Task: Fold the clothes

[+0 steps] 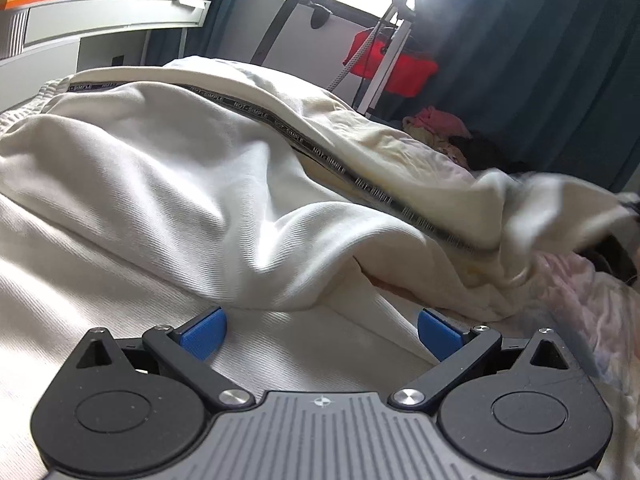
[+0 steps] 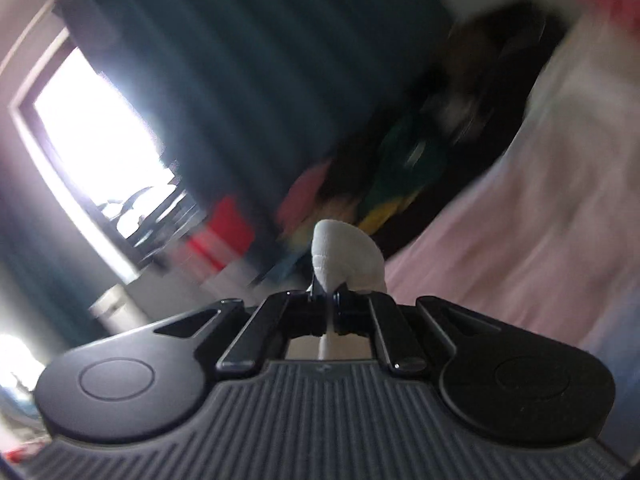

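Right gripper (image 2: pixel 329 300) pinches a white fold of the cream garment (image 1: pixel 168 184), seemingly to carry it over; left gripper (image 1: pixel 322 330), jaws wide and empty, rests low at 6 o'clock of the garment heaped on the pink bedspread (image 1: pixel 580 308)

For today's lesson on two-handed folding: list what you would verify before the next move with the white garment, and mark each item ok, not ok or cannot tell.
1. Right gripper shut on white cloth: ok.
2. Left gripper open, nothing between its blue pads: ok.
3. White garment lying flat: not ok, bunched and creased.
4. Black lettered stripe straight: not ok, it curves.
5. Right wrist view sharp enough to judge surroundings: not ok, blurred.
6. Where on the garment the right gripper holds: cannot tell.
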A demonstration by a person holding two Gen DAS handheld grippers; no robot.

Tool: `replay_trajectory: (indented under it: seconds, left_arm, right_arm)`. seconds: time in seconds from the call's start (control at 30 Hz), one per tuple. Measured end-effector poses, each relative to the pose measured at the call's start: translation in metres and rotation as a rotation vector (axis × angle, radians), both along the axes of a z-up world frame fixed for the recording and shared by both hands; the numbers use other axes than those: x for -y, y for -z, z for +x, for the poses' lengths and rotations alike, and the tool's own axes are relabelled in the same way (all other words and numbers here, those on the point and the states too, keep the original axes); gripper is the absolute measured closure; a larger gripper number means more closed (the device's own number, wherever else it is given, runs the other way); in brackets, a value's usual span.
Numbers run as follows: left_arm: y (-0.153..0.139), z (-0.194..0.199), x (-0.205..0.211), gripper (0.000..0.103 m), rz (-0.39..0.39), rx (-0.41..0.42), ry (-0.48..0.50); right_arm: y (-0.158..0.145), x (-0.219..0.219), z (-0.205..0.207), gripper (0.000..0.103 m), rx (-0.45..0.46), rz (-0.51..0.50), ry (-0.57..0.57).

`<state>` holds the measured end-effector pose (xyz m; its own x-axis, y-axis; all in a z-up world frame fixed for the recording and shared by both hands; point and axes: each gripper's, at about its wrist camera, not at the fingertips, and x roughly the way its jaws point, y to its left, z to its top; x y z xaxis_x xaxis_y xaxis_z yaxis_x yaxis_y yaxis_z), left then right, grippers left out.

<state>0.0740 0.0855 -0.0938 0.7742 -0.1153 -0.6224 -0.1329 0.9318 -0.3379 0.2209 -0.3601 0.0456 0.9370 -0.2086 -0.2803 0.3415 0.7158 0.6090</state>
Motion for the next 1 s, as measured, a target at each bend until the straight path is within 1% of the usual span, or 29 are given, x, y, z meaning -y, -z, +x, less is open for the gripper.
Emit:
replay_trajectory:
  seconds: [0.07, 0.1, 0.23, 0.37, 0.47, 0.53, 0.57, 0.6, 0.67, 0.87, 0.9, 0.93, 0.97, 1.0]
  left_arm:
    - [0.001, 0.002, 0.002, 0.000, 0.010, 0.000, 0.004]
    - [0.002, 0.003, 0.002, 0.000, 0.013, -0.001, 0.007]
    - [0.005, 0.004, 0.003, 0.000, 0.030, 0.001, 0.012]
    - [0.006, 0.003, 0.007, 0.000, 0.061, 0.007, 0.029]
    - [0.004, 0.002, 0.010, 0.001, 0.038, 0.012, 0.059]
    - [0.000, 0.000, 0.013, 0.001, 0.010, 0.018, 0.083]
    - [-0.002, -0.001, 0.015, 0.002, -0.004, 0.021, 0.095]
    - [-0.002, 0.003, 0.017, 0.002, -0.038, 0.015, 0.115]
    - [-0.002, 0.012, 0.021, 0.003, -0.109, 0.002, 0.157]
    - [-0.003, 0.040, 0.033, 0.006, -0.325, -0.037, 0.283]
    - [0.003, 0.051, 0.033, 0.008, -0.392, -0.057, 0.276]
    - [0.010, 0.061, 0.033, 0.013, -0.462, -0.077, 0.266]
    - [0.018, 0.072, 0.033, 0.015, -0.531, -0.097, 0.253]
    - [0.026, 0.081, 0.033, 0.015, -0.576, -0.116, 0.227]
  right_arm:
    - [0.000, 0.040, -0.019, 0.097, -0.015, -0.034, 0.083]
    - [0.005, 0.057, -0.028, 0.097, -0.034, -0.039, 0.111]
    - [0.044, 0.113, -0.075, 0.097, -0.124, -0.019, 0.166]
    - [0.095, 0.132, -0.097, 0.097, -0.165, 0.037, 0.142]
    - [0.130, 0.138, -0.121, 0.097, -0.154, 0.108, 0.112]
    - [0.148, 0.147, -0.123, 0.097, -0.191, 0.168, 0.111]
    - [0.154, 0.151, -0.126, 0.097, -0.185, 0.203, 0.113]
    - [0.159, 0.155, -0.128, 0.097, -0.173, 0.238, 0.114]
    - [0.161, 0.159, -0.128, 0.097, -0.146, 0.286, 0.115]
    - [0.160, 0.177, -0.125, 0.097, -0.090, 0.340, 0.074]
    - [0.161, 0.180, -0.124, 0.097, -0.085, 0.345, 0.071]
    - [0.161, 0.183, -0.124, 0.097, -0.081, 0.350, 0.069]
    - [0.161, 0.186, -0.124, 0.097, -0.075, 0.355, 0.067]
    - [0.160, 0.188, -0.125, 0.097, -0.068, 0.361, 0.068]
